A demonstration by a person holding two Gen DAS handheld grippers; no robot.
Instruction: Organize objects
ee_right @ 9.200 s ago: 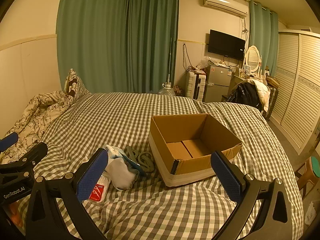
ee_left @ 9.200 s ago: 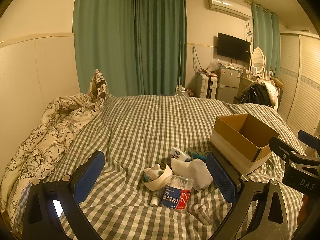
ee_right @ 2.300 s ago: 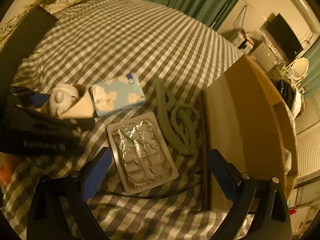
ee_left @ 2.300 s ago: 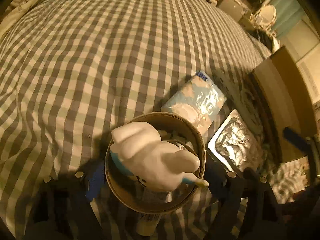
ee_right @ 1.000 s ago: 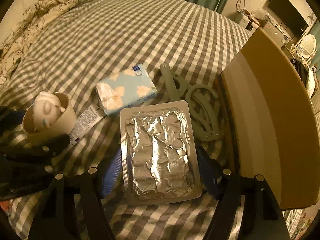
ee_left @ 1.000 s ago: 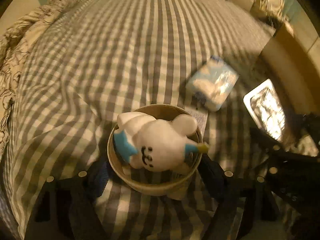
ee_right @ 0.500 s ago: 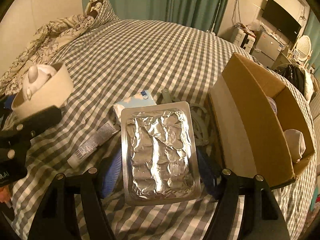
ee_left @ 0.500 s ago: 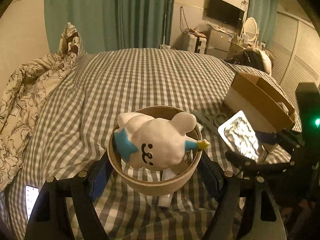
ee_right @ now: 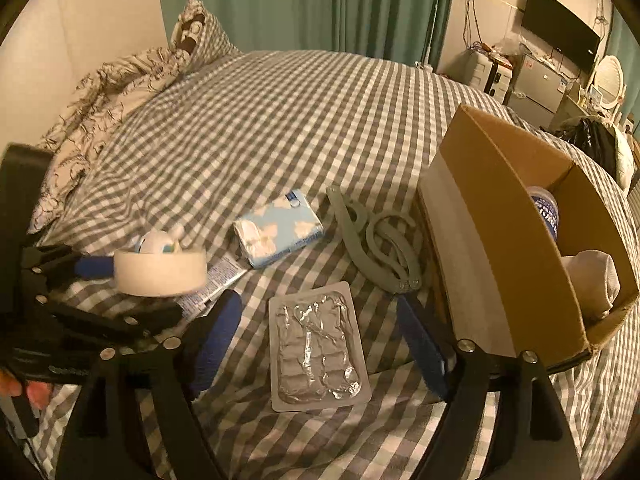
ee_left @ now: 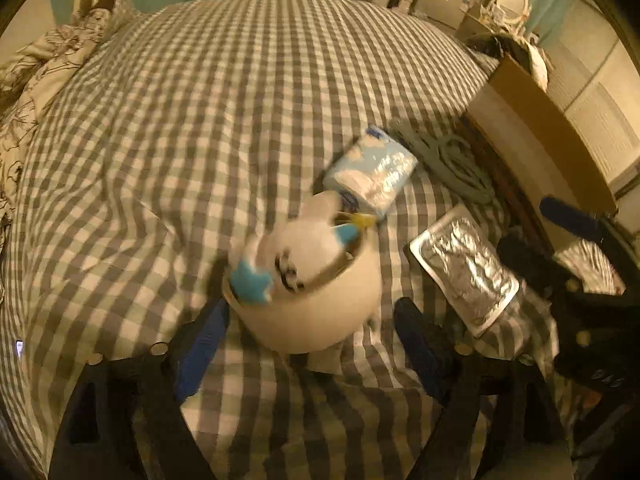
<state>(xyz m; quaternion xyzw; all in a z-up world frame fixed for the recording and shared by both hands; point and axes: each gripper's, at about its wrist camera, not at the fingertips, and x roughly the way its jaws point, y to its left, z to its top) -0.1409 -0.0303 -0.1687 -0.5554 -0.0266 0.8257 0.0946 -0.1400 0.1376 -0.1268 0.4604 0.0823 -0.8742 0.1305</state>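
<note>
A white round cup with a plush toy (ee_left: 308, 264) in it is blurred and tipping between the pads of my left gripper (ee_left: 312, 340), which stands open around it; it also shows in the right wrist view (ee_right: 160, 268). A foil blister pack (ee_right: 316, 344) lies flat on the checked bedspread between the open pads of my right gripper (ee_right: 320, 348), apart from both; it also shows in the left wrist view (ee_left: 466, 272). A blue tissue pack (ee_right: 280, 232), a grey hanger (ee_right: 380, 244) and a small tube (ee_right: 216, 280) lie nearby.
An open cardboard box (ee_right: 500, 200) stands at the right, with a white sock (ee_right: 592, 280) and a jar inside. A flowered duvet (ee_right: 100, 100) lies at the far left. Green curtains and furniture stand behind the bed.
Both grippers have opened. The blister pack has dropped from my right gripper onto the bed. The cup with the toy has left my left gripper's hold and is tipping down.
</note>
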